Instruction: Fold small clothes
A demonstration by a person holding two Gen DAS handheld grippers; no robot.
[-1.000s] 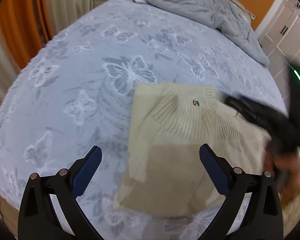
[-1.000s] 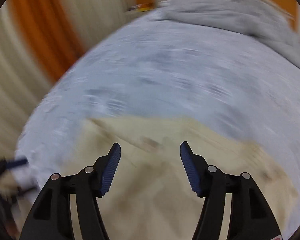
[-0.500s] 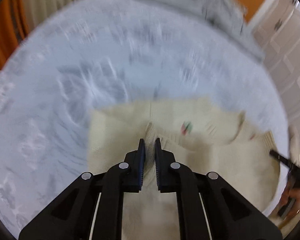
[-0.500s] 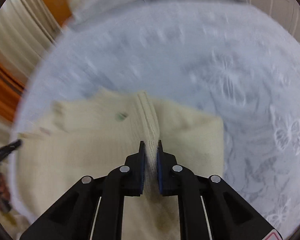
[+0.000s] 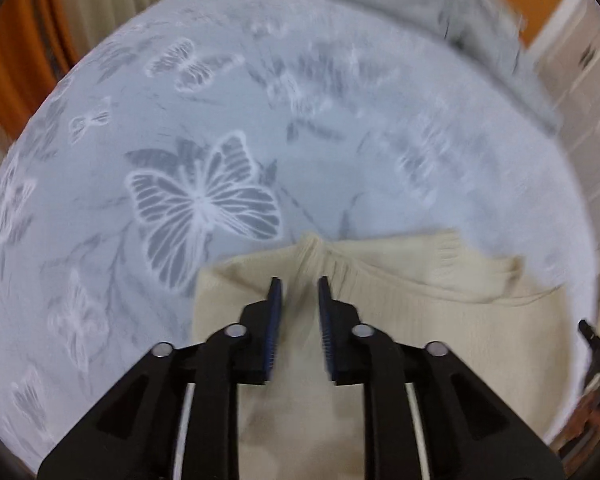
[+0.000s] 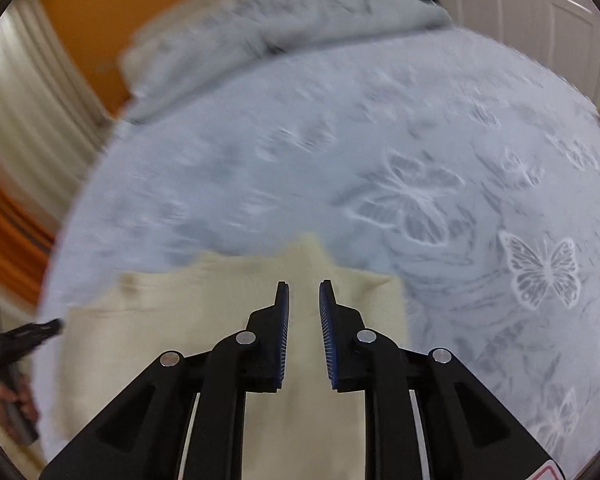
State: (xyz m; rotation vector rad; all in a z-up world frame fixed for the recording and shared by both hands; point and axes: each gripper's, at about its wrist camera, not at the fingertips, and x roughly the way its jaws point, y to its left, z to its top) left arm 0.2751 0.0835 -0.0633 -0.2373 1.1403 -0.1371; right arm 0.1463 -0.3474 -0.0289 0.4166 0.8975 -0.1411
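Observation:
A small cream knit sweater lies folded on the bed, its far edge bunched into a small peak ahead of each gripper; it also shows in the right wrist view. My left gripper hovers over the sweater's left part, jaws a narrow gap apart, with nothing gripped between the pads. My right gripper hovers over the sweater's right part, jaws likewise slightly apart and empty. The other gripper shows at each view's edge: the right one and the left one.
The bed has a pale blue cover with white butterflies. A crumpled grey blanket lies at the far end. Orange and cream curtains hang on the left, white cupboard doors on the right.
Half a second ago both grippers were shut on the sweater's edge. Now both have opened a little and let it go, and the sweater lies folded lower in both views.

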